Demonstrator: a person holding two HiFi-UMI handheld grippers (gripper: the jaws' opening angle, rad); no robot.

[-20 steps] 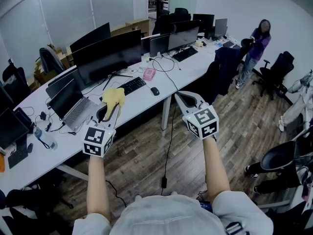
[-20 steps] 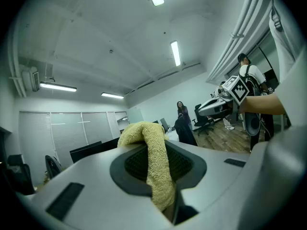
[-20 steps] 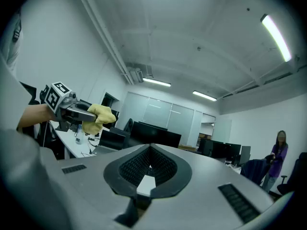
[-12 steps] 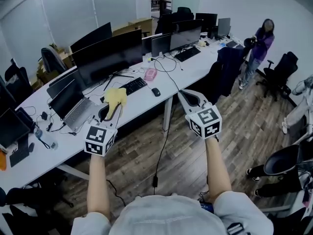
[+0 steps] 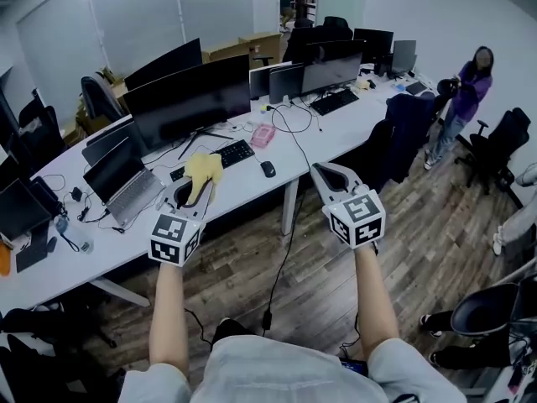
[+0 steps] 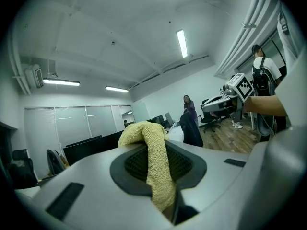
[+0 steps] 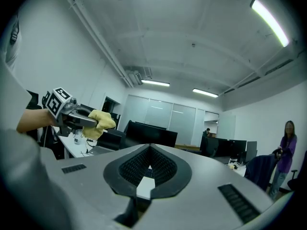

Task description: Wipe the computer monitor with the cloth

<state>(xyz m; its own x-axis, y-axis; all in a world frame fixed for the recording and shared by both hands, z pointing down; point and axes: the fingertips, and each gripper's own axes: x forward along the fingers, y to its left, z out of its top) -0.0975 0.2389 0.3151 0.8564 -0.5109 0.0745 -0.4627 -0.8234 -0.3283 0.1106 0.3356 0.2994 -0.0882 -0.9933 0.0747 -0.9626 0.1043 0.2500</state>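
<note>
From the head view we see the left gripper (image 5: 191, 193) over the front edge of the white desk (image 5: 101, 246). A yellow cloth (image 5: 204, 171) is bunched at its tips, in front of the wide dark monitor (image 5: 189, 99) and apart from it. The left gripper view adds what that angle hides: the jaws are clamped on the cloth, which drapes over them and hangs down between. The right gripper (image 5: 325, 175) hovers beyond the desk, over the wooden floor (image 5: 252, 267). Its own view shows the jaws closed tip to tip with nothing between. A person (image 5: 470, 82) stands far right, perhaps holding something dark.
</note>
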